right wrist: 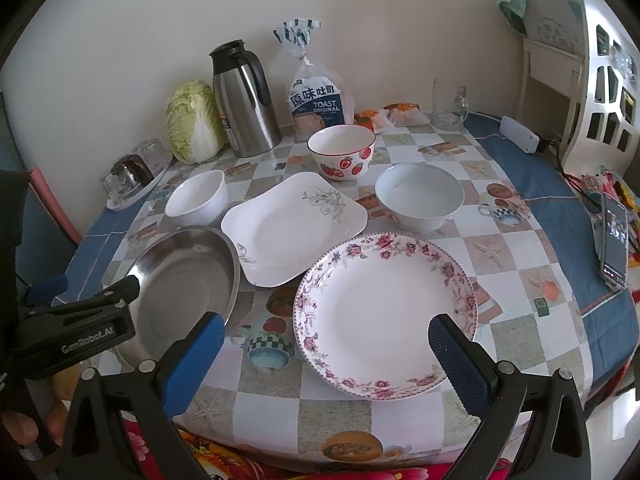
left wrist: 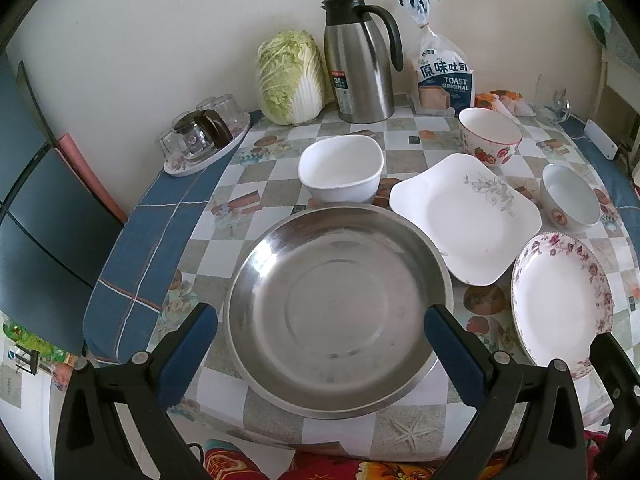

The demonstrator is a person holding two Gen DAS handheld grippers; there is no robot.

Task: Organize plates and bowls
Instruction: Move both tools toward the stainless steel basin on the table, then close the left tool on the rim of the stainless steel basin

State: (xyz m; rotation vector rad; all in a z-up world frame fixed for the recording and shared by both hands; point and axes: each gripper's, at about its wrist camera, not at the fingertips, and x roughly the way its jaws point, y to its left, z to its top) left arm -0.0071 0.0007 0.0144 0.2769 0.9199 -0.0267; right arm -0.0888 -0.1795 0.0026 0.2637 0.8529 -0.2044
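Our left tool (left wrist: pixel 320 334) is spread wide, its blue-padded fingers (left wrist: pixel 188 354) standing to either side of the steel basin (left wrist: pixel 340 312) without clamping it; we cannot tell whether the pads touch its rim. Our right tool (right wrist: pixel 326 350) is likewise apart and holds nothing, poised over the near edge of the floral round plate (right wrist: pixel 384 312).

The basin sits at the near left of the surface (right wrist: pixel 504 256), the floral plate at the near right. Between and just behind them lies the square white plate (right wrist: pixel 294 228), its corner close to the basin's rim. Behind the basin stands the square white bowl (left wrist: pixel 340 168). Farther back is the strawberry bowl (right wrist: pixel 342 152), and to its right the pale blue bowl (right wrist: pixel 418 196), just behind the floral plate.

Along the wall we see a cabbage (left wrist: pixel 290 76), a steel thermos jug (left wrist: pixel 358 60) and a toast bag (left wrist: pixel 444 72).
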